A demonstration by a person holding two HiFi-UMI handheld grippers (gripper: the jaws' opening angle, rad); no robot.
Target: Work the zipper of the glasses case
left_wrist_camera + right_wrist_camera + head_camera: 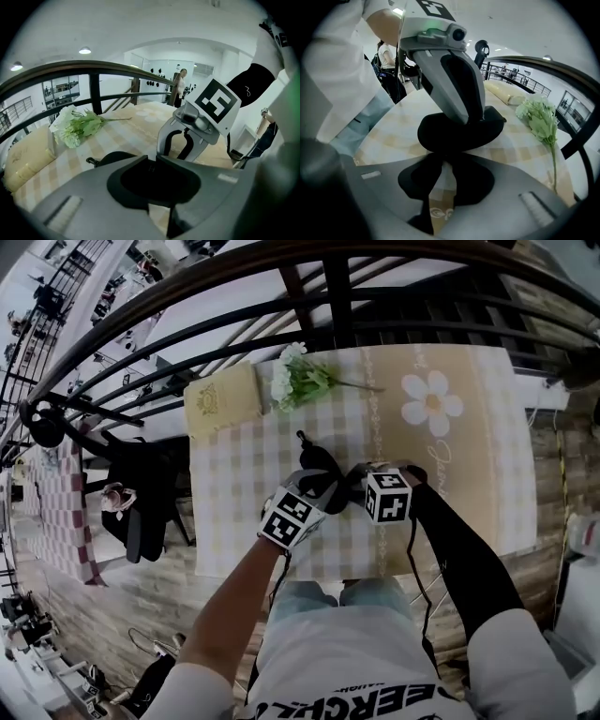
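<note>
Black glasses case (pixel 445 136) clamped by left tool (pixel 150 161), right tool (pixel 443 165) parted, empty

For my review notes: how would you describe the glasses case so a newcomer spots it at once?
Start at the beige checked tablecloth. At its near middle, between the left hand-held gripper and the right hand-held gripper, sits the glasses case. It is the only black, rounded thing on the cloth; the white flower bunch and pale yellow cushion lie beyond it.

Bright, even indoor light; strong fisheye distortion, dark vignetted corners.
</note>
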